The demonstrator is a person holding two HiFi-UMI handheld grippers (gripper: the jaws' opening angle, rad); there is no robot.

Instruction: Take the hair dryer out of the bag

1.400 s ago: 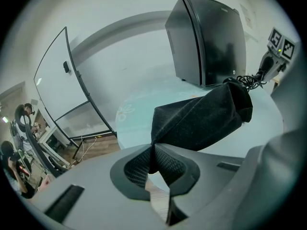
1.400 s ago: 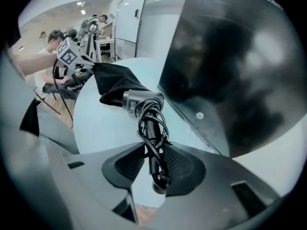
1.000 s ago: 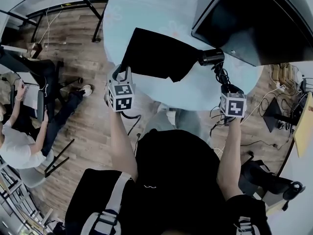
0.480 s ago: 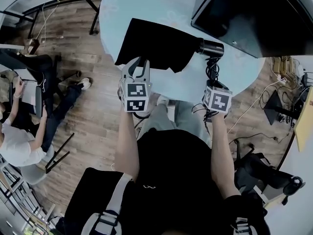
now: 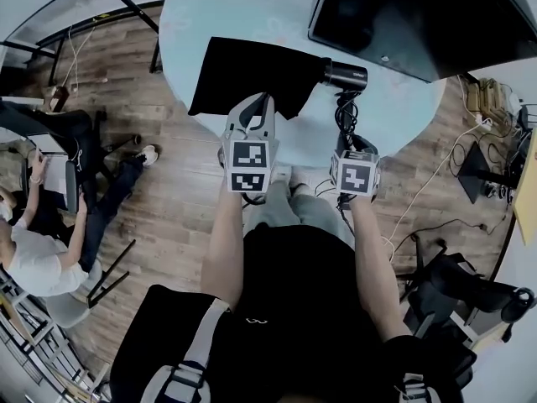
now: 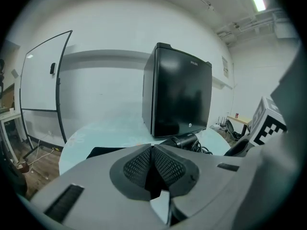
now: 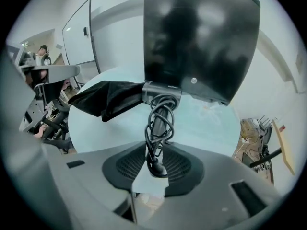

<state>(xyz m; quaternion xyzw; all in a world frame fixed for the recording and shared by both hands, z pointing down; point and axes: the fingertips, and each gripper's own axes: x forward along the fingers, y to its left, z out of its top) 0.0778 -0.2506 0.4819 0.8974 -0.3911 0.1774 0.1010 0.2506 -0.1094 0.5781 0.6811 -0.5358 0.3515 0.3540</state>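
The left hand-held gripper now hangs over the near edge of the black bag. A second ago it was off the bag's left corner, beside the counter rim. Its jaws have just been closing. In the left gripper view the pads meet at their tips with nothing between them.

The right hand-held gripper has drawn in a little toward the person. Its jaws have also just been closing, and they are clenched on the handle of the hair dryer, pressing on the cord wound around it.

The dryer lies on the counter as before, barrel just beside the bag's right end and handle toward the person. The bag lies flat on the pale round counter, and a black box stands behind it.
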